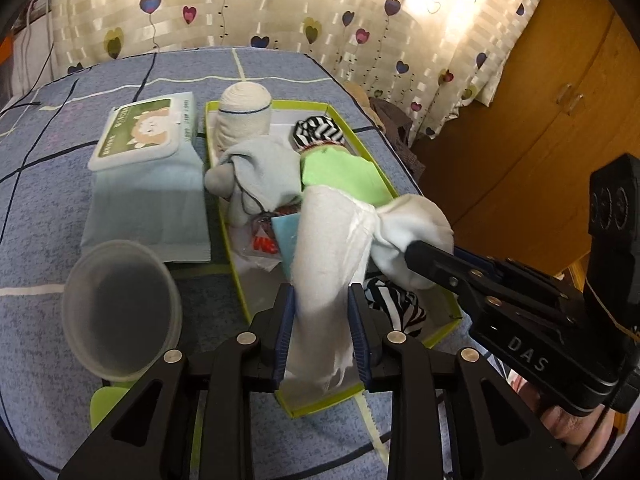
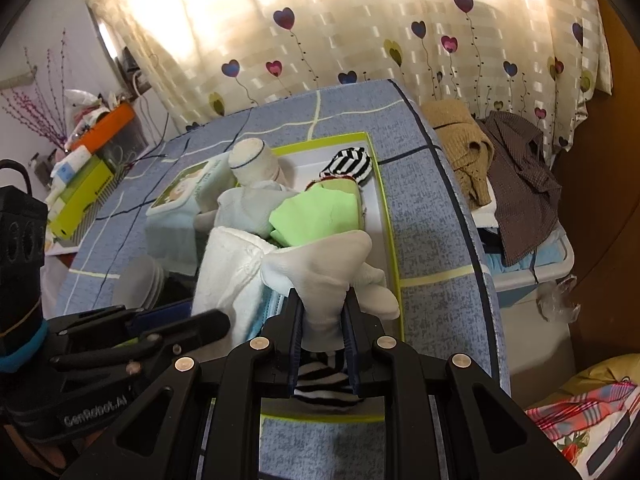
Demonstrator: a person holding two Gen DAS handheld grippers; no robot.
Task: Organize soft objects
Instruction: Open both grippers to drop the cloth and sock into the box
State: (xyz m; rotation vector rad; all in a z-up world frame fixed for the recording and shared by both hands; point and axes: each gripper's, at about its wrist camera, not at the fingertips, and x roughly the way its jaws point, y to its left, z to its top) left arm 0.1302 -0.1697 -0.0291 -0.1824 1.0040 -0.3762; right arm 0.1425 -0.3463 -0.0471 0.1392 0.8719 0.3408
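Putting white soft things down into the box [image 1: 320, 396] on the bed [image 1: 40, 240].
Right claw [image 2: 322, 296] pinched narrow on the white sock [image 2: 320, 264], holding it tight. Left claw [image 1: 321, 294] a bit wider, with the white cloth [image 1: 324, 240] filling the gap between its pads; cannot tell if squeezed or just resting there. Both white things up over the near end of the box, above the striped sock [image 1: 396, 308], touching each other where bunched. Might slip out of a loose left claw and flop over the near rim onto the bed. Might also get dragged sideways by a pull from the right claw. Could bump the heap in the middle of the box, already full. Could tip the plastic cup [image 1: 120, 312] just beside the left rim.
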